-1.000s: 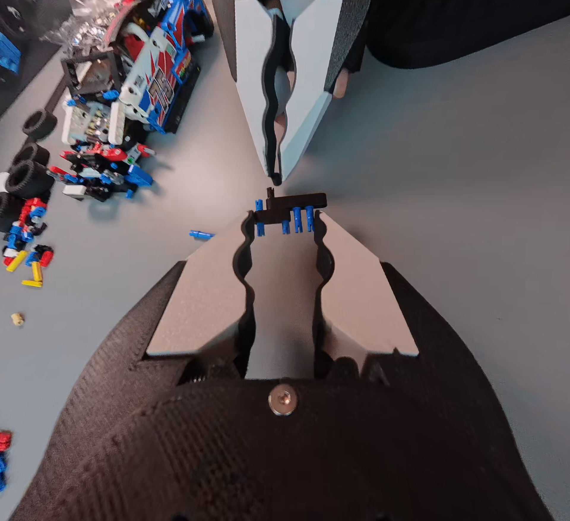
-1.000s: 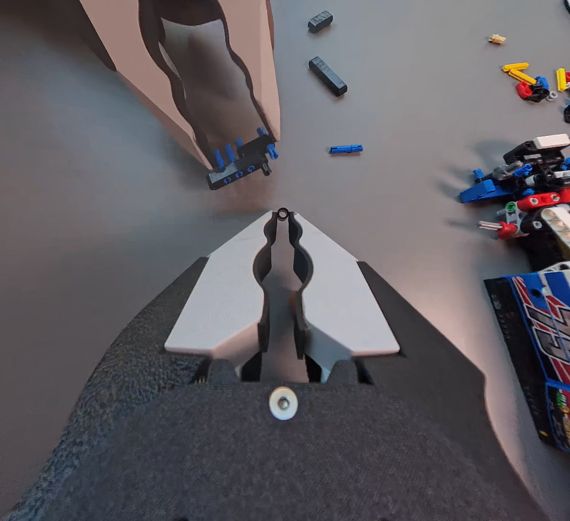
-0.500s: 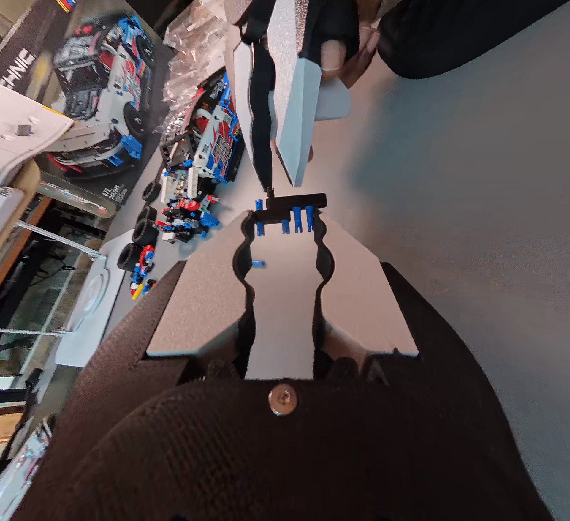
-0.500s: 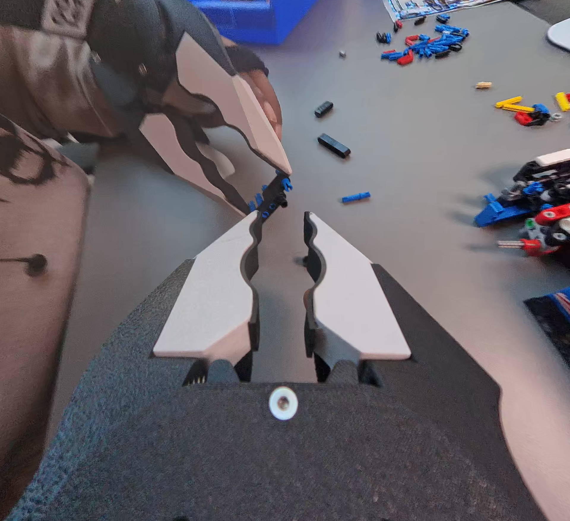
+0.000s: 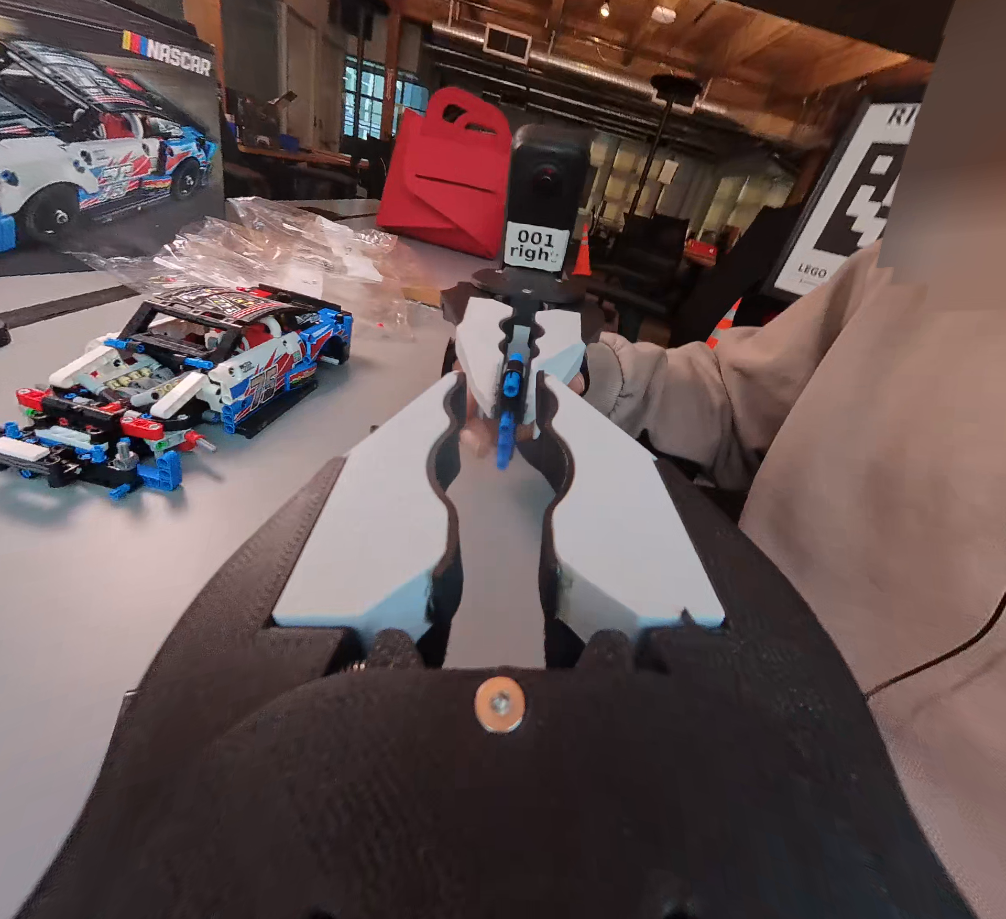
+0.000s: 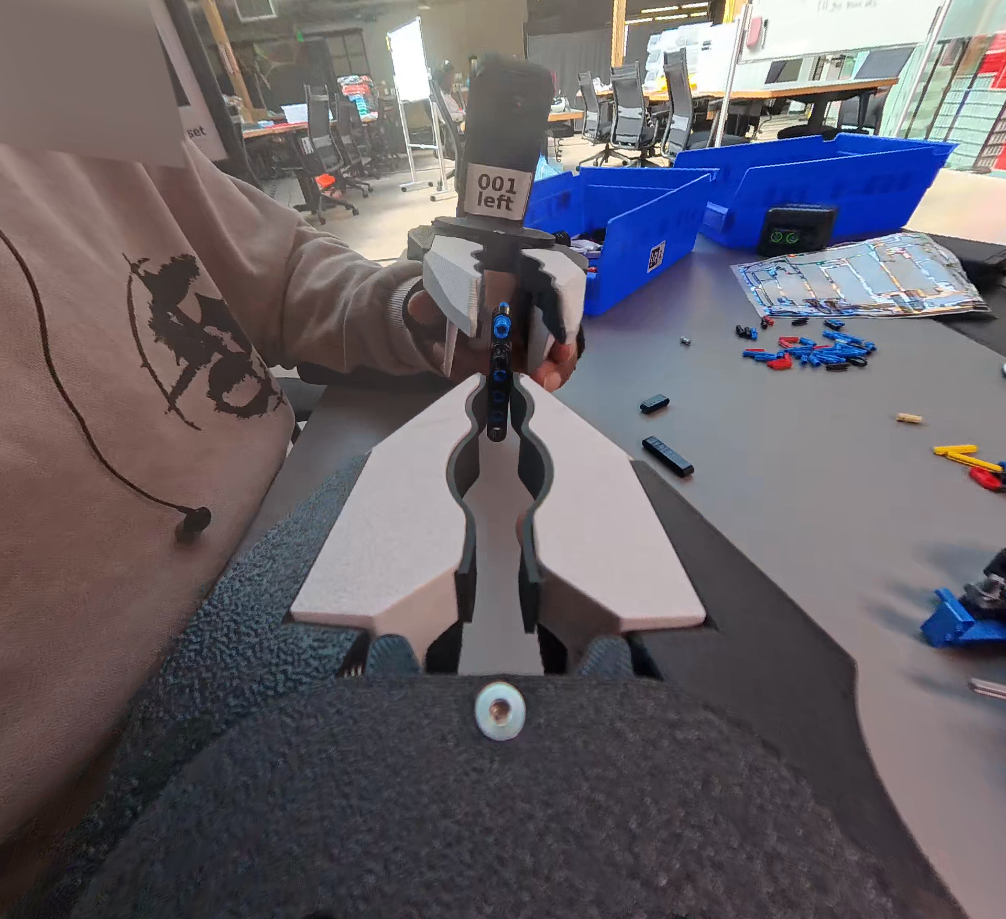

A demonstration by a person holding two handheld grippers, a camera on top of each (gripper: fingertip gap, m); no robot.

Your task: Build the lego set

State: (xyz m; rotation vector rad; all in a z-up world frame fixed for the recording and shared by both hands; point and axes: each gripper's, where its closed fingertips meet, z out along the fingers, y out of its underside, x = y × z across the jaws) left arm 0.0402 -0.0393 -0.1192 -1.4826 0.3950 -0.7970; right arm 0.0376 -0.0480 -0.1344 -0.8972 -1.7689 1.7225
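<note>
**Two grippers meet at one small piece**

At frame centre, the left gripper (image 5: 498, 384) and the right gripper (image 6: 498, 384) face each other above the grey table (image 5: 109, 555). The black beam with blue pins (image 6: 498, 381) stands between both tips; the right jaws close on it, but whether the left jaws clamp it I cannot tell. The half-built car (image 5: 218, 354) sits at middle left.

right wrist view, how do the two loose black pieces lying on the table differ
The short black piece lies farther from the camera than the long black piece, and is clearly shorter. In the picture the short one slants up to the right, the long one down. Both are black, flat on the grey table, not touching.
</note>
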